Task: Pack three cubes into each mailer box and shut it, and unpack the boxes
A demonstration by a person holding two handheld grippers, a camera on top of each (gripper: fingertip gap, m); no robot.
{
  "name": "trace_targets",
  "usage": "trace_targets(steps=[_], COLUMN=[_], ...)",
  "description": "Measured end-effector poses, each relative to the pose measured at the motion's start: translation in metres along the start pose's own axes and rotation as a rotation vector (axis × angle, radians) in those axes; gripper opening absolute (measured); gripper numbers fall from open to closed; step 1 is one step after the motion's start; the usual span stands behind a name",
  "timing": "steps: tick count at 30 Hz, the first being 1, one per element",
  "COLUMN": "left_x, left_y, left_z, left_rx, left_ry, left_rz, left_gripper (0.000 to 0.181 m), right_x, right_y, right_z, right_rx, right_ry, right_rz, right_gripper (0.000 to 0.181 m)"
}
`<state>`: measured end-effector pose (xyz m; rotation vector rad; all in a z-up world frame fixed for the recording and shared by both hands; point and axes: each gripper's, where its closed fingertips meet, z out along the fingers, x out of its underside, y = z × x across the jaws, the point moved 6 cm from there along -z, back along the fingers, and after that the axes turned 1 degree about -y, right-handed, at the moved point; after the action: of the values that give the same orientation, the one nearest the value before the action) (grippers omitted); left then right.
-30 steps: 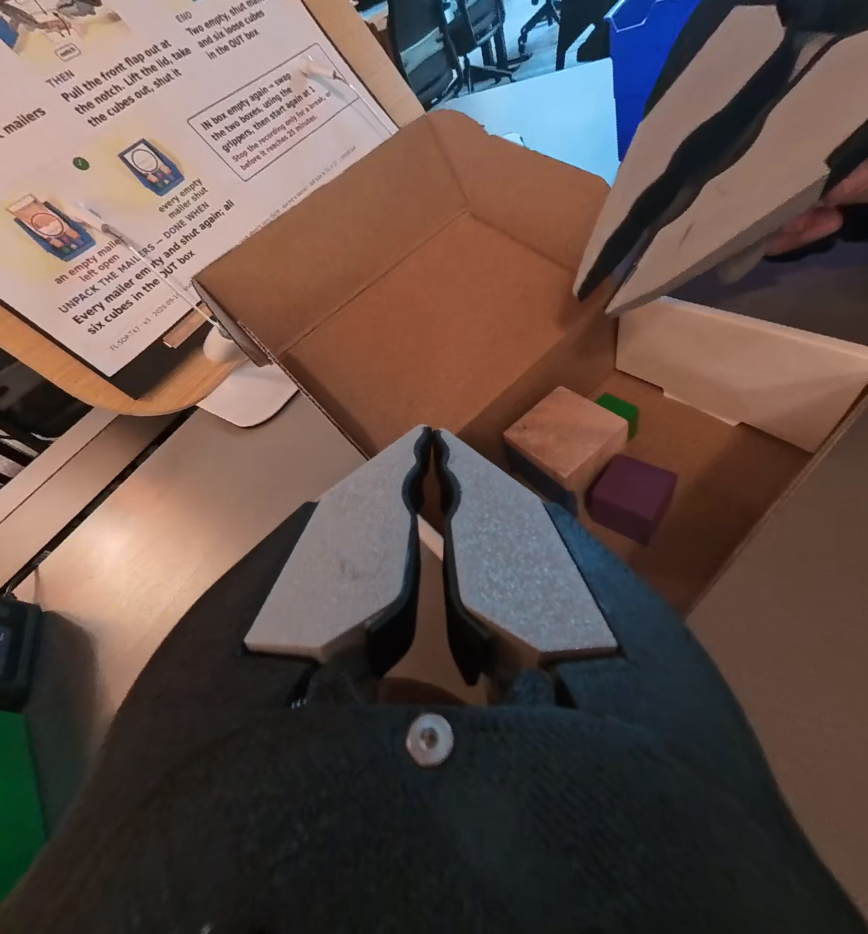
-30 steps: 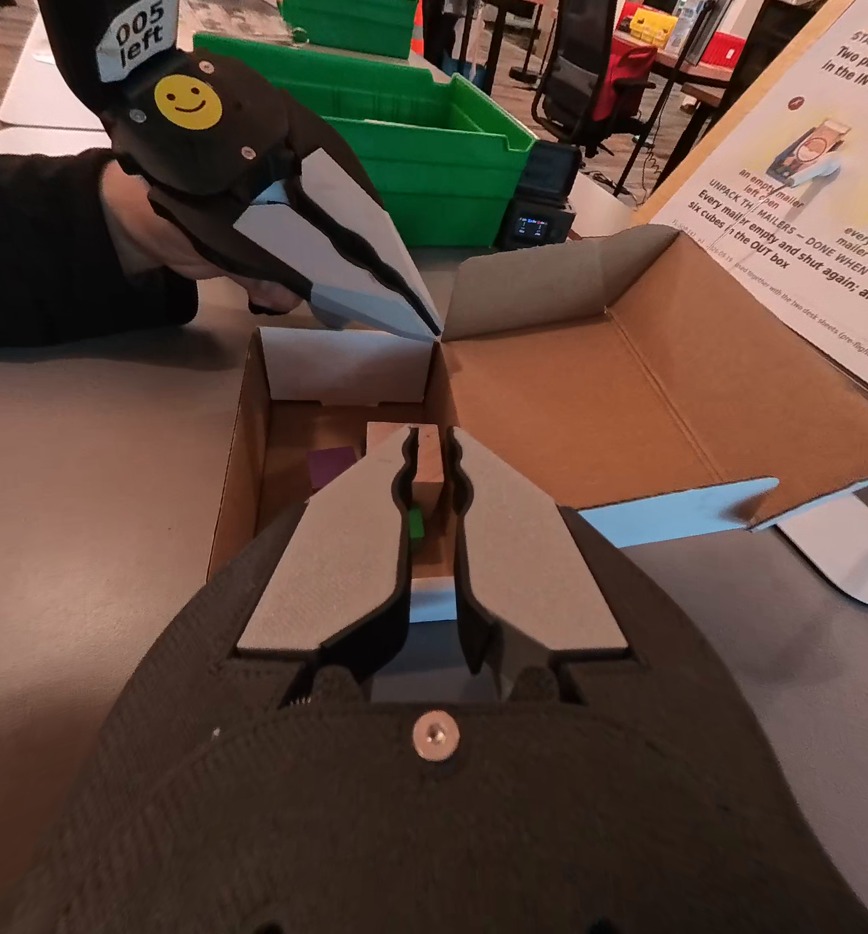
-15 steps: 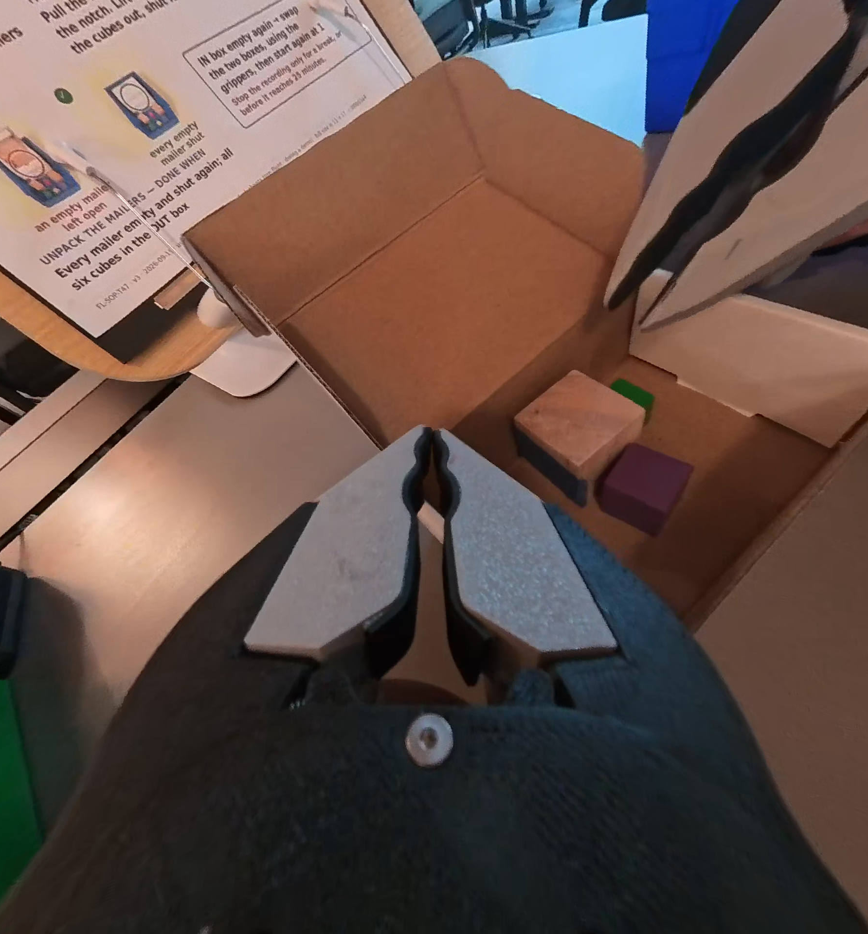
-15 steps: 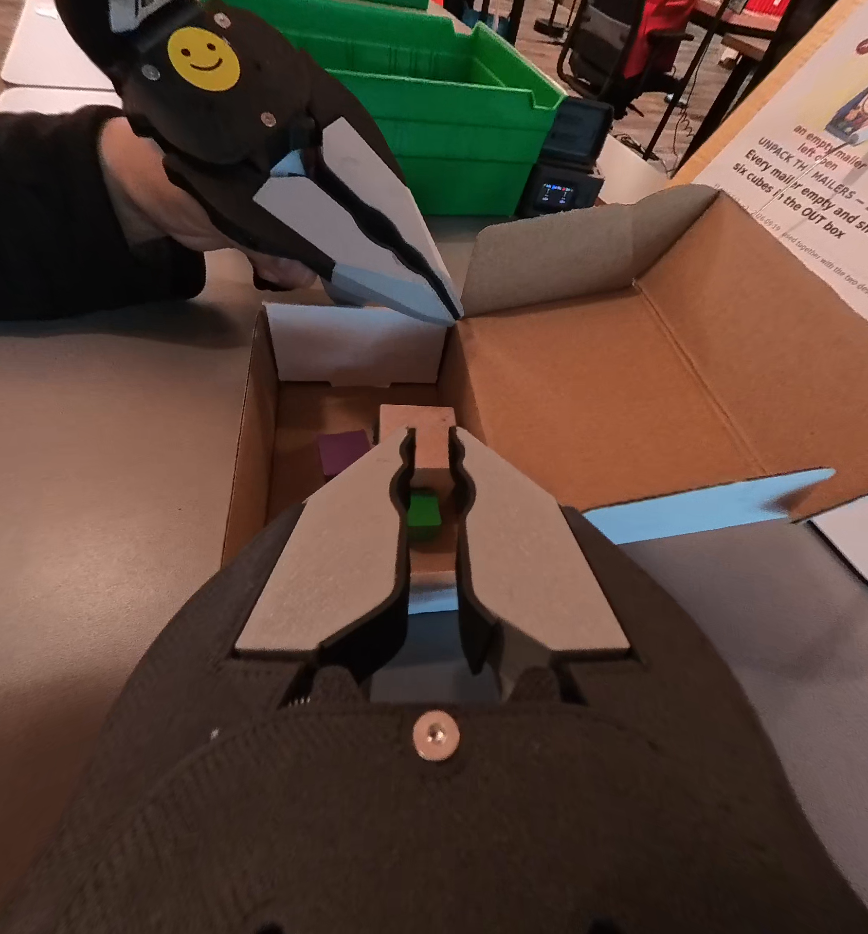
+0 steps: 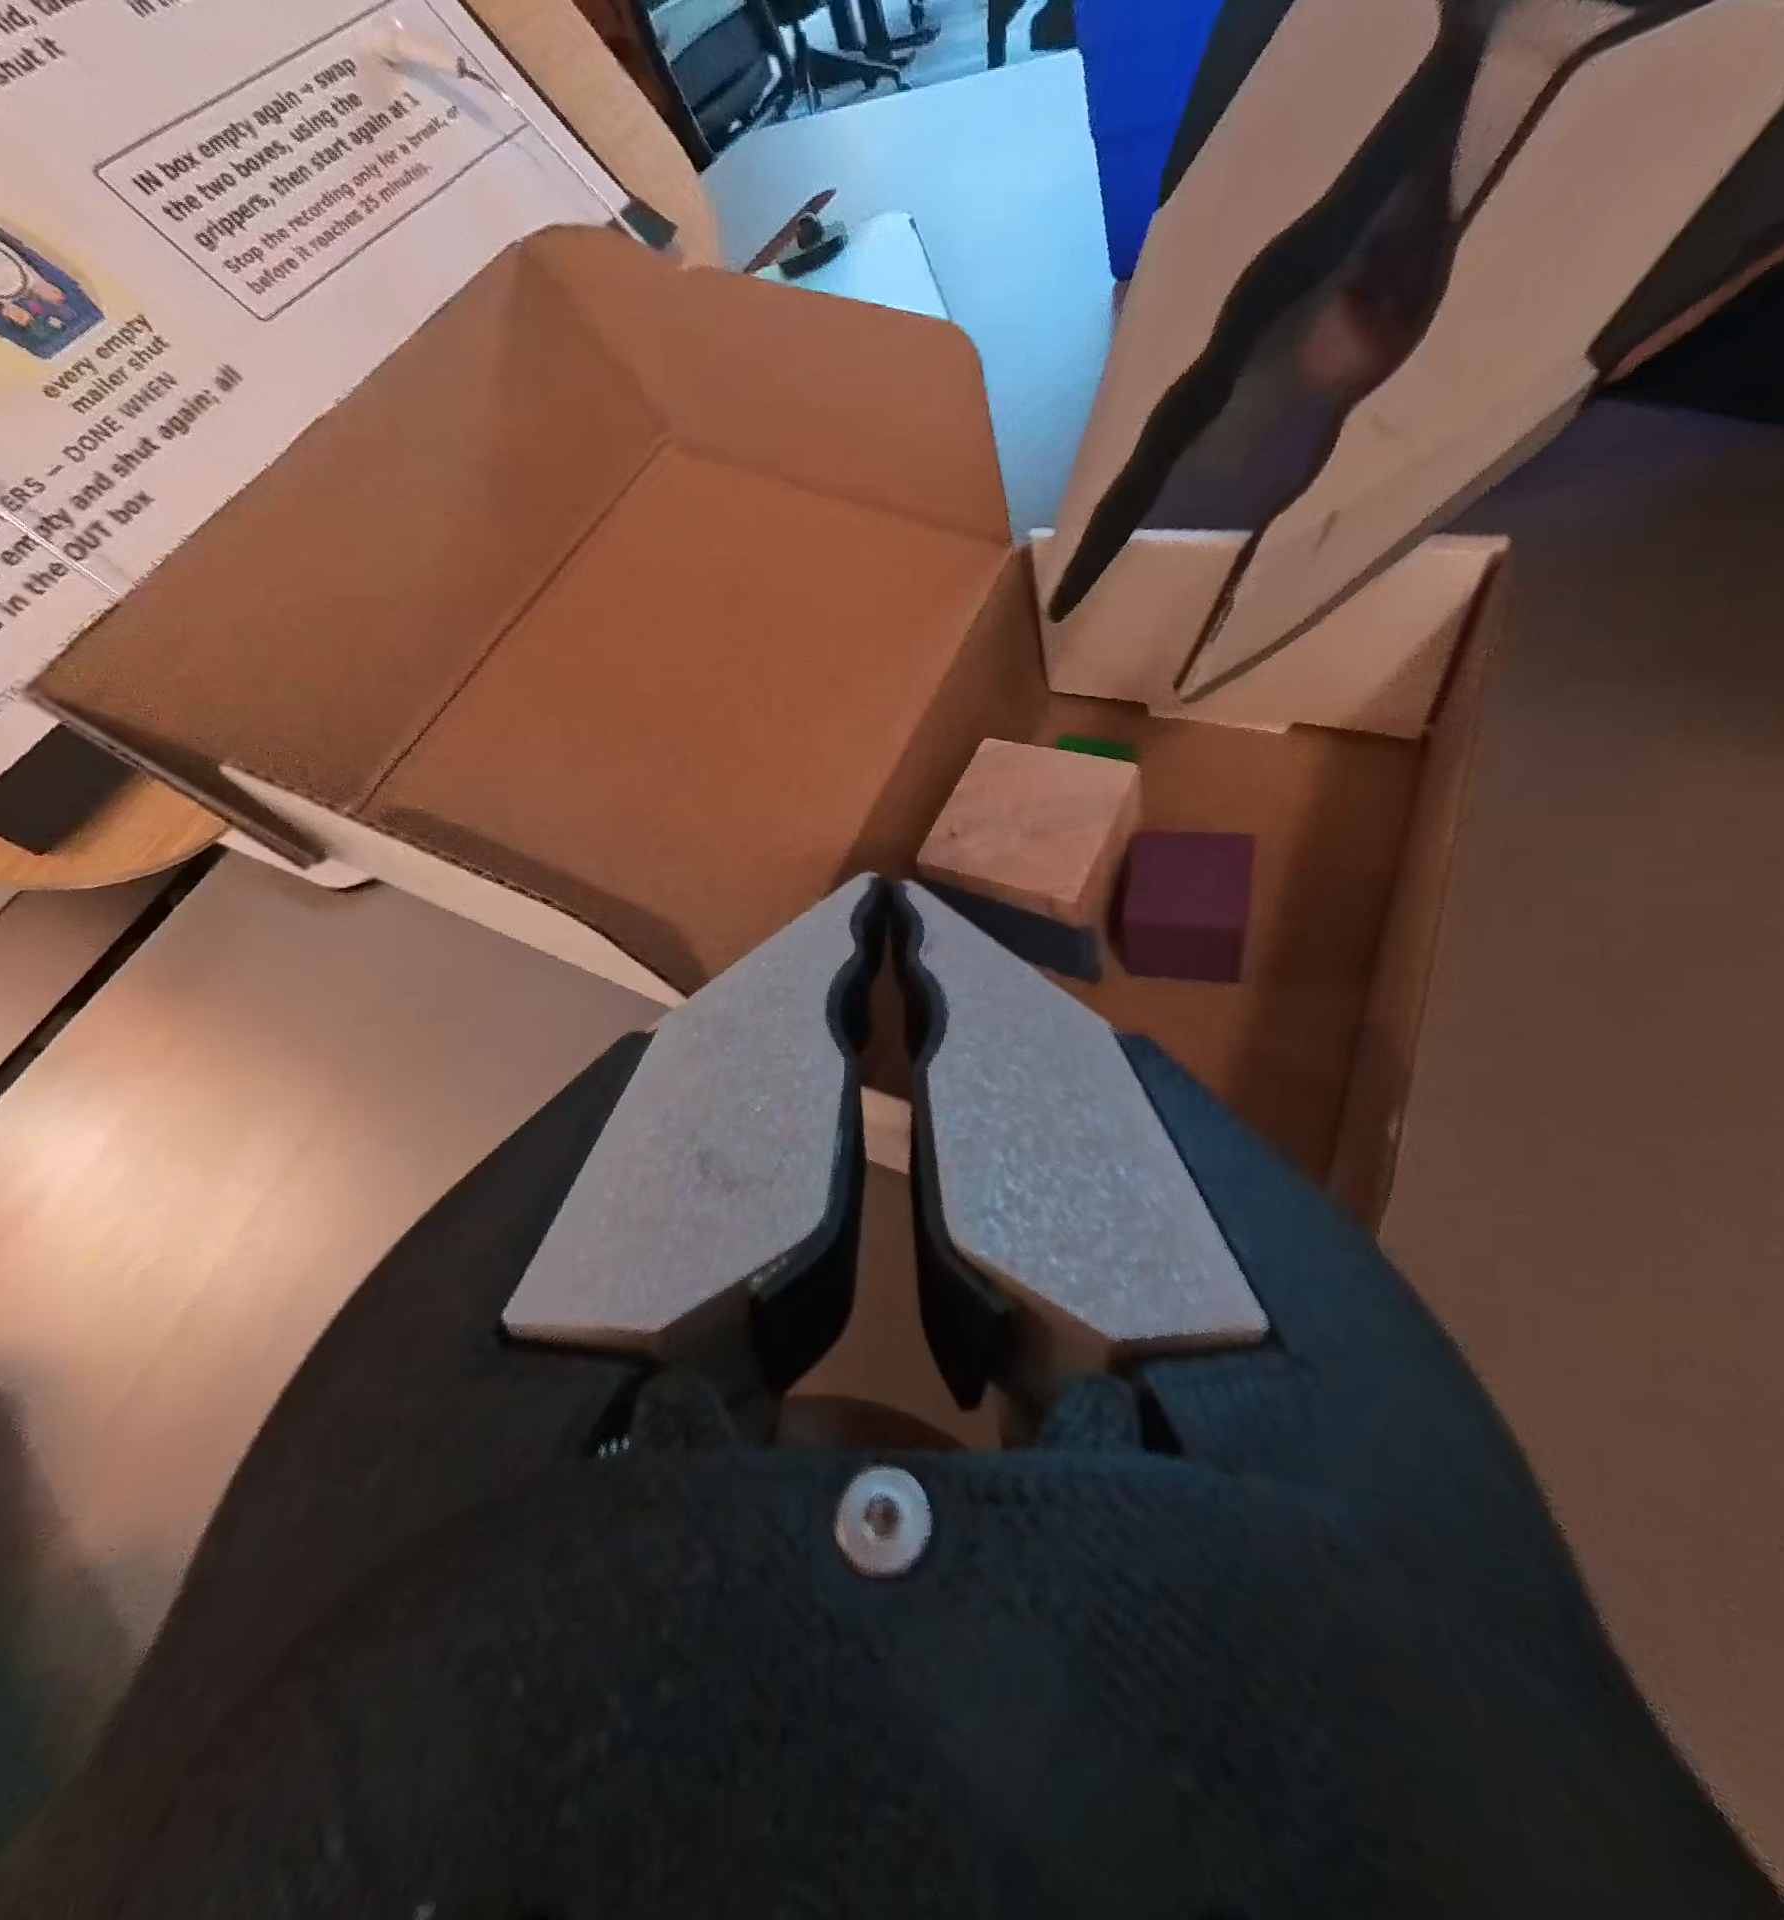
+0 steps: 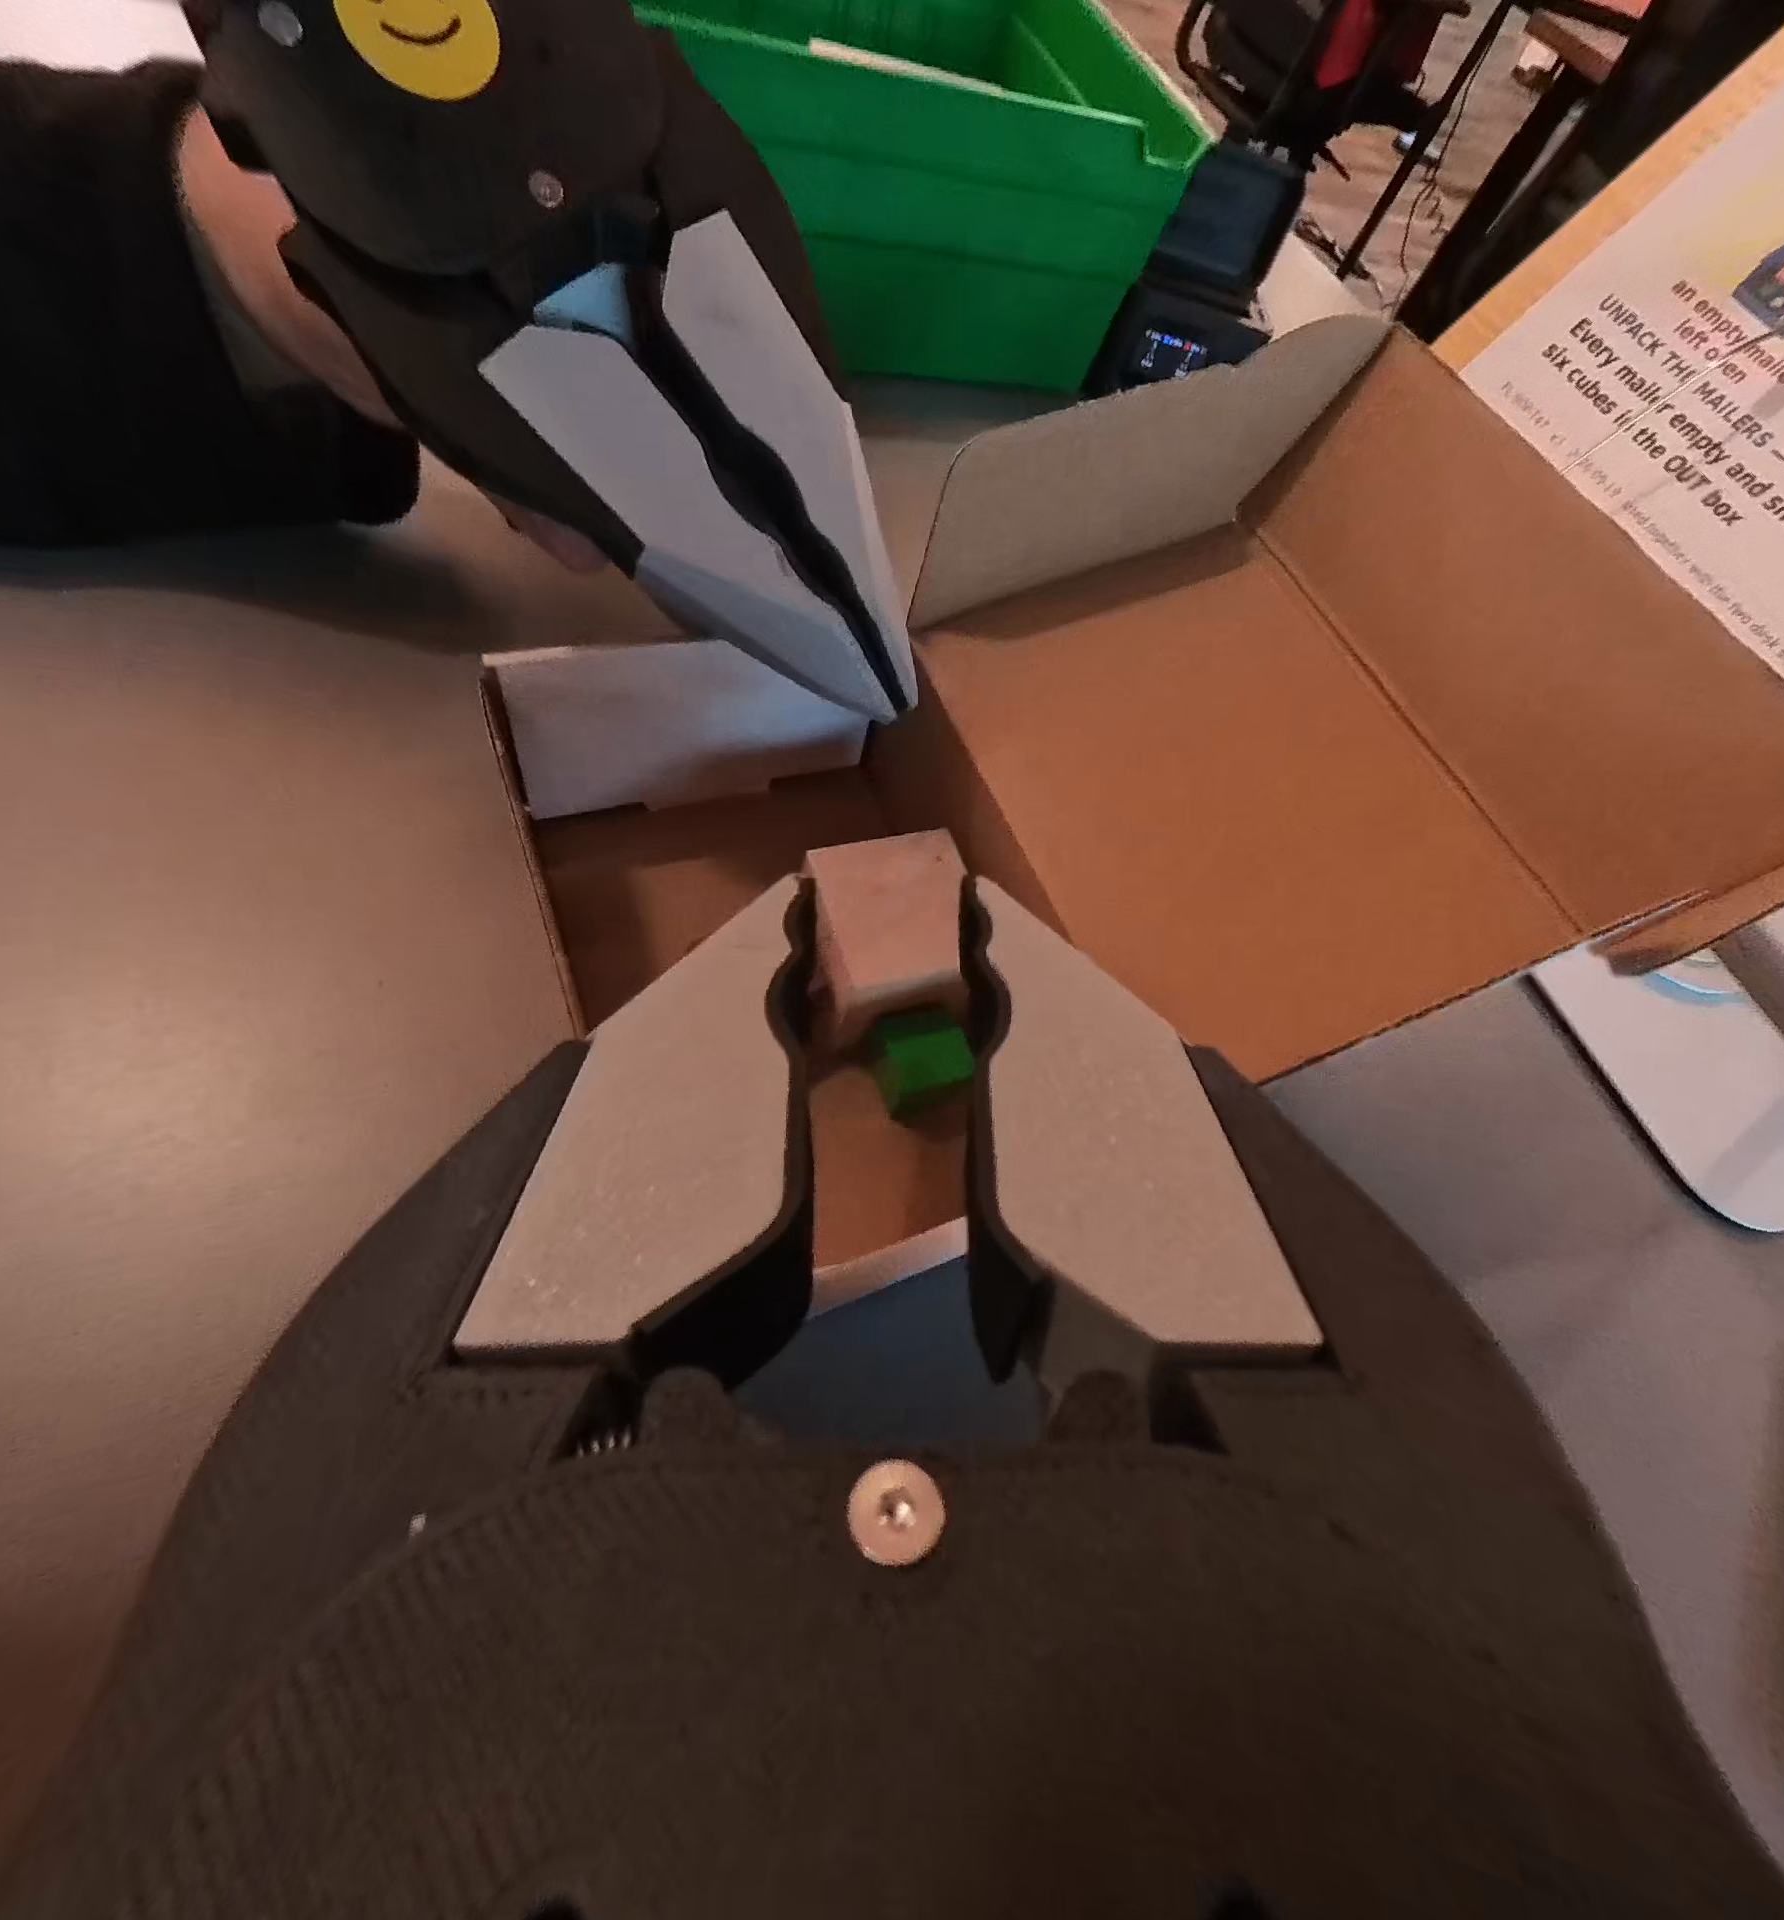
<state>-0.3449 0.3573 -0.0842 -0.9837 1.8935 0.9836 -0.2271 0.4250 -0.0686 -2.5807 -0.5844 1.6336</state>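
An open brown mailer box [image 5: 1303, 831] stands on the table, its lid [image 6: 1283, 790] folded back. Inside lie a large wooden cube [image 5: 1033, 831], a purple cube [image 5: 1184, 904] and a small green cube [image 5: 1096, 746]. My left gripper [image 5: 883, 896] is shut with nothing visible between its tips, at the box's near corner by the lid hinge; it also shows in the right wrist view [image 6: 893, 707]. My right gripper [image 6: 885, 883] is open above the box, with the wooden cube [image 6: 883, 925] and green cube [image 6: 919, 1060] seen between its fingers. The purple cube is hidden there.
A green bin [image 6: 929, 208] stands behind the box, with a small black device with a screen [image 6: 1200, 312] beside it. An instruction sheet [image 5: 192, 260] on a stand rises behind the lid. A person's hand in a black sleeve [image 6: 88, 312] holds the left gripper. The tips of one gripper are about 6 cm away from the tips of the other.
My right gripper has opened wider and come down closer over the cubes. My left gripper has shifted along the box's corner and stayed shut.
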Motion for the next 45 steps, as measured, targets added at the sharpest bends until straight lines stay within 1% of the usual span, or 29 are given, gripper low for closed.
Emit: trace_targets(steps=[1, 4, 6, 7, 9, 10, 11, 13, 17, 18, 19, 20, 21, 22, 25, 28, 29, 33, 36, 38, 41, 43, 45], left_x=[0.001, 0.005, 0.007, 0.008, 0.007, 0.005, 0.004, 0.005, 0.012, 0.013, 0.013, 0.013, 0.013, 0.013, 0.003, -0.005, -0.006, -0.005, 0.001, 0.002, 0.005, 0.006, 0.008], left_y=[0.000, 0.003, 0.003, 0.002, -0.001, -0.004, -0.007, -0.008, -0.014, -0.019, -0.027, -0.035, -0.041, -0.045, -0.058, -0.065, -0.065, -0.059, -0.042, -0.036, -0.036, -0.039, -0.041], left_z=[0.000, 0.002, 0.002, 0.001, -0.002, -0.004, -0.006, -0.010, -0.019, -0.022, -0.026, -0.027, -0.026, -0.021, -0.009, -0.002, -0.001, -0.012, -0.030, -0.035, -0.032, -0.026, -0.019], left_rx=[-0.001, -0.015, -0.015, -0.008, 0.025, 0.056, 0.092, 0.123, 0.215, 0.270, 0.352, 0.415, 0.441, 0.438, 0.452, 0.408, 0.394, 0.404, 0.342, 0.324, 0.340, 0.348, 0.335], left_ry=[0.001, 0.023, 0.039, 0.047, 0.044, 0.038, 0.037, 0.042, 0.086, 0.085, 0.082, 0.084, 0.089, 0.096, 0.052, 0.041, 0.040, 0.055, 0.072, 0.062, 0.068, 0.069, 0.078], left_rz=[0.005, 0.007, 0.018, 0.030, 0.048, 0.041, 0.030, 0.018, 0.031, 0.019, 0.003, -0.001, 0.009, 0.022, -0.003, 0.044, 0.056, 0.069, 0.109, 0.105, 0.081, 0.073, 0.062], left_gripper=[0.000, 0.000, 0.000, 0.000, 0.008, 0.009, 0.011, 0.014, 0.012, 0.004, 0.000, 0.000, 0.000, 0.000, 0.000, 0.001, 0.006, 0.012, 0.013, 0.013, 0.011, 0.001, 0.000], right_x=[0.001, 0.004, 0.006, 0.008, 0.008, 0.005, 0.002, -0.004, -0.004, -0.004, -0.003, -0.001, 0.000, 0.002, 0.003, 0.003, 0.003, -0.003, -0.011, -0.008, -0.002, 0.000, 0.005], right_y=[0.001, 0.001, -0.003, -0.004, -0.010, -0.012, -0.013, -0.013, -0.015, -0.016, -0.016, -0.017, -0.018, -0.019, -0.019, -0.018, -0.016, -0.011, -0.004, -0.001, -0.003, -0.004, -0.003], right_z=[0.000, 0.001, 0.001, 0.001, 0.000, -0.001, -0.002, -0.006, -0.008, -0.008, -0.008, -0.007, -0.006, -0.006, -0.006, -0.007, -0.007, -0.005, -0.003, 0.001, 0.002, 0.001, 0.000], right_rx=[0.001, -0.011, -0.013, -0.016, -0.005, 0.005, 0.002, -0.019, -0.011, -0.010, -0.010, -0.009, -0.006, 0.001, 0.019, 0.040, 0.044, 0.073, 0.055, 0.049, 0.079, 0.083, 0.055], right_ry=[0.014, 0.056, 0.072, 0.081, 0.080, 0.058, 0.026, -0.025, -0.025, -0.020, -0.015, -0.006, 0.005, 0.018, 0.043, 0.070, 0.079, 0.094, 0.069, 0.093, 0.140, 0.158, 0.188], right_rz=[-0.007, 0.012, 0.073, 0.111, 0.184, 0.215, 0.241, 0.277, 0.299, 0.312, 0.328, 0.345, 0.359, 0.367, 0.353, 0.312, 0.303, 0.326, 0.344, 0.337, 0.307, 0.278, 0.234], right_gripper=[0.026, 0.027, 0.030, 0.038, 0.062, 0.068, 0.071, 0.071, 0.074, 0.074, 0.074, 0.073, 0.072, 0.071, 0.068, 0.057, 0.056, 0.057, 0.057, 0.059, 0.061, 0.054, 0.047])
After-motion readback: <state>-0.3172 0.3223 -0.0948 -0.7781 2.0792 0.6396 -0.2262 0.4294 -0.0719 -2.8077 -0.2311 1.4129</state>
